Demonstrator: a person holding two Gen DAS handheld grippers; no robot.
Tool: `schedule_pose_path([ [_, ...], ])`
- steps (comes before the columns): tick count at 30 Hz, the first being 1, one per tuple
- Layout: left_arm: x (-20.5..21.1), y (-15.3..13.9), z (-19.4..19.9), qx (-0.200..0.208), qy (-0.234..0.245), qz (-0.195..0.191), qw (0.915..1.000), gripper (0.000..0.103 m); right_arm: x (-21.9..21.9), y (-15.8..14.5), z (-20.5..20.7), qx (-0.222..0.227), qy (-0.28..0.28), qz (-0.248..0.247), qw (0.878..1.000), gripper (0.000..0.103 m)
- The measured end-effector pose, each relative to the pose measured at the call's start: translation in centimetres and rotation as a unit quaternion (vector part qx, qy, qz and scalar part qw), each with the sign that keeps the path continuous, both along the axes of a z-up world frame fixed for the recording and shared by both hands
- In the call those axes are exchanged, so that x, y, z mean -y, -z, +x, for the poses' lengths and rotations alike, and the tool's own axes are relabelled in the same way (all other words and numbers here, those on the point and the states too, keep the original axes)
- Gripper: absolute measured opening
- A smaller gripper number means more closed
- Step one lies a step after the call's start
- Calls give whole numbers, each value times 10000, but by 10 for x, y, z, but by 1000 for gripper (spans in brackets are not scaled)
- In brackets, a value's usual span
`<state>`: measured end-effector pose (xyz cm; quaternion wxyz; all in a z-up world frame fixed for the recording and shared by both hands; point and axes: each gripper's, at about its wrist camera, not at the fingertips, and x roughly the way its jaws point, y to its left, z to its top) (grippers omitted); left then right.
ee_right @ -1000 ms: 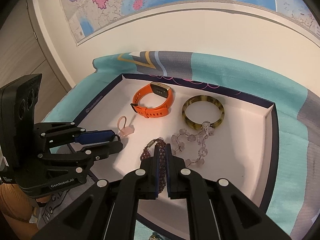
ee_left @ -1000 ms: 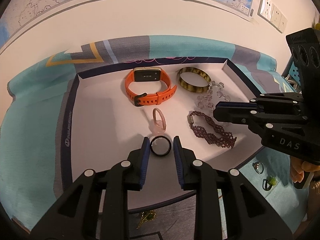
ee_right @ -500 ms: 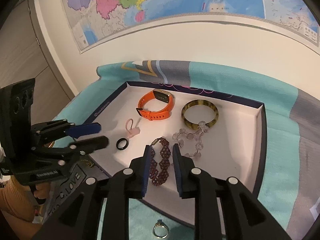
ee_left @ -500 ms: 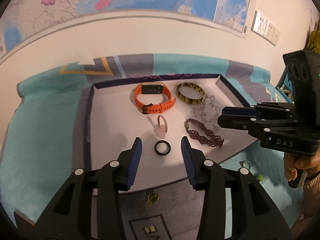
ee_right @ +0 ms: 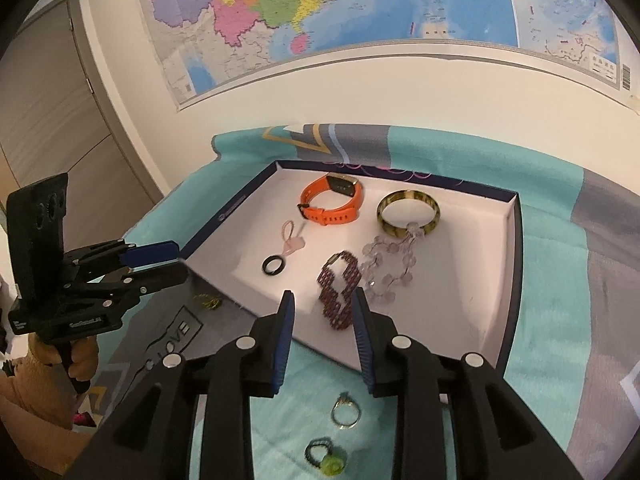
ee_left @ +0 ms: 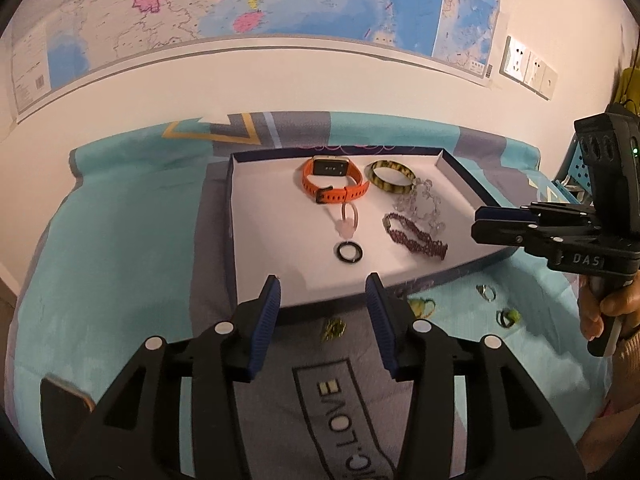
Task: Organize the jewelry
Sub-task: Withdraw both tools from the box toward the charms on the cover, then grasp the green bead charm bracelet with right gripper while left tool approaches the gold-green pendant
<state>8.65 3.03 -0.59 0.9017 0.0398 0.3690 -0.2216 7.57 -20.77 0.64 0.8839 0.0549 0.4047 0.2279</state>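
A white tray (ee_left: 272, 240) with dark rim holds an orange watch (ee_left: 334, 184), a tortoiseshell bangle (ee_left: 390, 176), a clear bead bracelet (ee_left: 420, 204), a purple beaded bracelet (ee_left: 416, 236), a pink charm loop (ee_left: 349, 220) and a black ring (ee_left: 349, 252). My left gripper (ee_left: 322, 294) is open and empty, above the tray's near rim. My right gripper (ee_right: 322, 308) is open and empty, over the purple bracelet's (ee_right: 338, 296) near end. On the cloth lie a silver ring (ee_right: 346, 410), a green-stone ring (ee_right: 326, 456) and a gold piece (ee_left: 334, 328).
A teal and grey cloth (ee_left: 120, 240) covers the table, against a white wall with a map. A yellow-green ring (ee_left: 420, 306) lies by the tray's near rim. A dark object (ee_left: 64, 400) sits at the cloth's left front.
The left gripper let go of the black ring, opened wide and drew back from the tray. The right gripper opened off the purple bracelet and also drew back.
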Motion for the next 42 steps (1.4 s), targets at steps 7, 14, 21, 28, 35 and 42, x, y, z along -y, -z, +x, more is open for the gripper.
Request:
schedule_pose_path([
  [7, -5, 10, -14, -117, -16, 41, 9999, 45, -2, 2, -19, -38, -72, 21, 10000, 28],
  [14, -6, 22, -20, -262, 11, 60, 9996, 45, -6, 11, -32, -193, -116, 17, 9997, 31],
  [21, -2, 26, -17, -316, 6, 75, 9995, 45, -7, 22, -43, -360, -98, 59, 9993, 32],
  [28, 0, 30, -13, -376, -17, 90, 9993, 45, -3, 27, -53, -442, -60, 45, 9990, 34],
  [35, -1, 30, -14, -388, -14, 81, 9992, 45, 15, 30, -65, -493, 218, -49, 9985, 39],
  [42, 1, 32, -15, -416, 6, 78, 9991, 45, 29, 39, -77, -614, 404, -82, 9973, 39],
])
